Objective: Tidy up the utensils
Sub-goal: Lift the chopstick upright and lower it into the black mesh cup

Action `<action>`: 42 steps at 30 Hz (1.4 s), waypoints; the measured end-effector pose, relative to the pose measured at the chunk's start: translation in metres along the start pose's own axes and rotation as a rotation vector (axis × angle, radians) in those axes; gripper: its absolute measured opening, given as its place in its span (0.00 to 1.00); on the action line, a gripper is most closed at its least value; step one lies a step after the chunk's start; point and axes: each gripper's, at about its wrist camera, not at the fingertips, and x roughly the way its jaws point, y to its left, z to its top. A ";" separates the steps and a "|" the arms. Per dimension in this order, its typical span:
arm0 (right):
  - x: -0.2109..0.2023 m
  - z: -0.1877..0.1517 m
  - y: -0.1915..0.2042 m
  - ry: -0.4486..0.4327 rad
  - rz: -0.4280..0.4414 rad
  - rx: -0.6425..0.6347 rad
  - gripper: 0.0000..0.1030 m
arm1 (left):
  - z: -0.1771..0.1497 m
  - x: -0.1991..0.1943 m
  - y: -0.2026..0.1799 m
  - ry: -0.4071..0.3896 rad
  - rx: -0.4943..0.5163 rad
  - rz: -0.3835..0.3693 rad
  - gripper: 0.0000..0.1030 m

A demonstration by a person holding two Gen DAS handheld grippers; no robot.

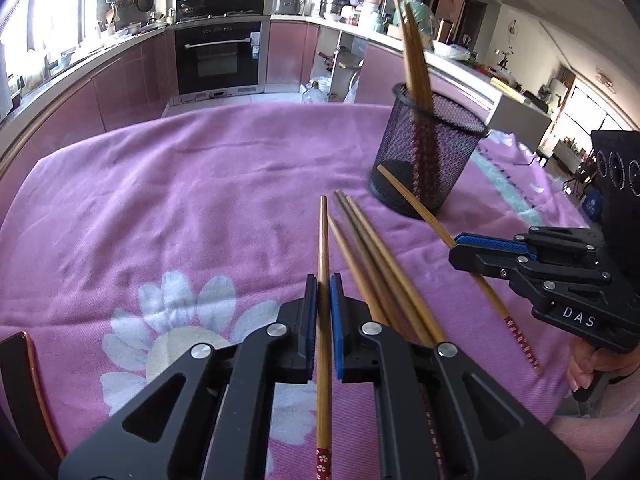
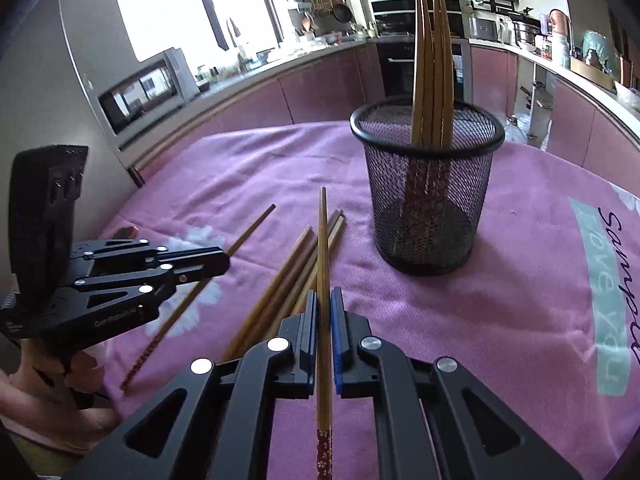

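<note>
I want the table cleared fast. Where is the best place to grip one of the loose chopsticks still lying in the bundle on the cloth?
Probably the outermost stick of the loose chopsticks, gripped mid-shaft from above, jaws across its width. They lie flat and nearly touching on the pink cloth, so only the outer side leaves a finger room.

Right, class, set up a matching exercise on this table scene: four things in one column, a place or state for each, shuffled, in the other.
1. left hand-held gripper
2. mesh cup
3. loose chopsticks
4. tablecloth

A. pink, flower print
B. lying flat on the cloth
C. shut on one chopstick
D. upright, chopsticks standing inside

Pairs: 1-C, 2-D, 3-B, 4-A
</note>
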 end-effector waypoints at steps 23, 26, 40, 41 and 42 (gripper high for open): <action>-0.067 0.024 -0.012 -0.230 0.049 0.028 0.05 | 0.039 -0.095 -0.006 -0.226 -0.005 -0.209 0.07; -0.073 0.029 -0.015 -0.253 0.047 0.035 0.05 | 0.046 -0.102 -0.003 -0.254 -0.018 -0.217 0.07; -0.105 0.062 -0.020 -0.369 -0.011 -0.016 0.05 | 0.094 -0.118 -0.022 -0.342 0.011 -0.259 0.07; -0.107 0.066 -0.021 -0.379 -0.018 -0.016 0.05 | 0.097 -0.120 -0.024 -0.348 0.016 -0.260 0.07; -0.110 0.069 -0.023 -0.387 -0.024 -0.016 0.05 | 0.103 -0.123 -0.028 -0.363 0.027 -0.257 0.07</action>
